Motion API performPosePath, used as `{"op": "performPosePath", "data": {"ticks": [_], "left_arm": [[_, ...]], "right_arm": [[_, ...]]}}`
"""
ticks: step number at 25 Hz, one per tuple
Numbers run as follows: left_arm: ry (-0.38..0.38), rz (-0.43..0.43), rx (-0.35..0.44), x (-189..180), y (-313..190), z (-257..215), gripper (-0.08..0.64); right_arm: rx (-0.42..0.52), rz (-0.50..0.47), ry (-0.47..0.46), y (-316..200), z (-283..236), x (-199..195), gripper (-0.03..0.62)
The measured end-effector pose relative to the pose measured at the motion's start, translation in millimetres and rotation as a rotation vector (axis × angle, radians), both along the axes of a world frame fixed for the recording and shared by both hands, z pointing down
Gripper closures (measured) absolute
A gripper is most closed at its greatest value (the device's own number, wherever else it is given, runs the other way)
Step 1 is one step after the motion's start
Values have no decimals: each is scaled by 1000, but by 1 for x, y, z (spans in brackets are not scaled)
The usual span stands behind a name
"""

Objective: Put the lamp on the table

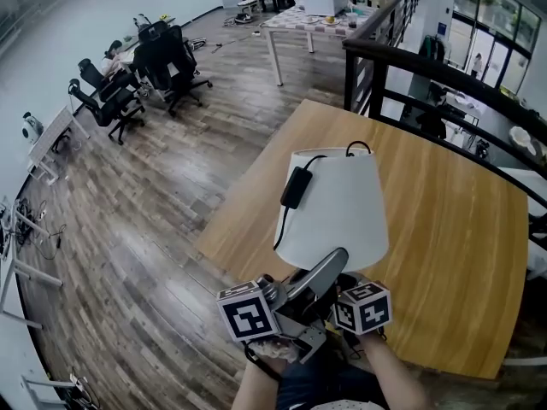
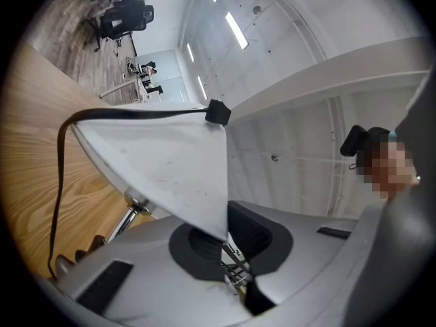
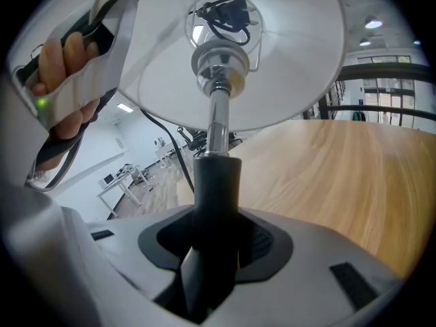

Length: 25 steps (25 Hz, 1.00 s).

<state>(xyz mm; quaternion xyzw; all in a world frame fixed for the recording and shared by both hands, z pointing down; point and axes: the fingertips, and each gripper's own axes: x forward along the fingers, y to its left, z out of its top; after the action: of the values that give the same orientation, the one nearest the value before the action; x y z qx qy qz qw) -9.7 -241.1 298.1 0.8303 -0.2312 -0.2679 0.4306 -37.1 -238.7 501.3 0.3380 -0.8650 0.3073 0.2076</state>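
The lamp has a white cone shade [image 1: 335, 205], and a black cable with an inline box [image 1: 296, 187] hangs down its left side. It hangs over the near part of the wooden table [image 1: 444, 229], held from below. My left gripper [image 1: 329, 267] is shut on the shade's lower edge [image 2: 204, 196], where a wire of the frame crosses the pads. My right gripper [image 3: 214, 251] is shut on the lamp's black stem [image 3: 216, 189], with the chrome rod [image 3: 218, 125] rising into the shade [image 3: 293, 67]. The lamp's base is hidden.
The table's left edge [image 1: 248, 186] drops to dark wood floor. A black railing [image 1: 402, 54] runs behind the table's far edge. Office chairs [image 1: 145, 67] and a white desk [image 1: 299, 20] stand far off. A hand on the left gripper [image 3: 68, 60] shows beside the shade.
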Motion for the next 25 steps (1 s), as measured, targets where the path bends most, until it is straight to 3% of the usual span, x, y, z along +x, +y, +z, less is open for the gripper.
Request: {"op": "performPosePath", "data": {"ticks": [25], "left_arm": [[41,119,-10,-49,-118,5,548]], "right_arm": [[0,121,52,-128,7,-38,428]]}}
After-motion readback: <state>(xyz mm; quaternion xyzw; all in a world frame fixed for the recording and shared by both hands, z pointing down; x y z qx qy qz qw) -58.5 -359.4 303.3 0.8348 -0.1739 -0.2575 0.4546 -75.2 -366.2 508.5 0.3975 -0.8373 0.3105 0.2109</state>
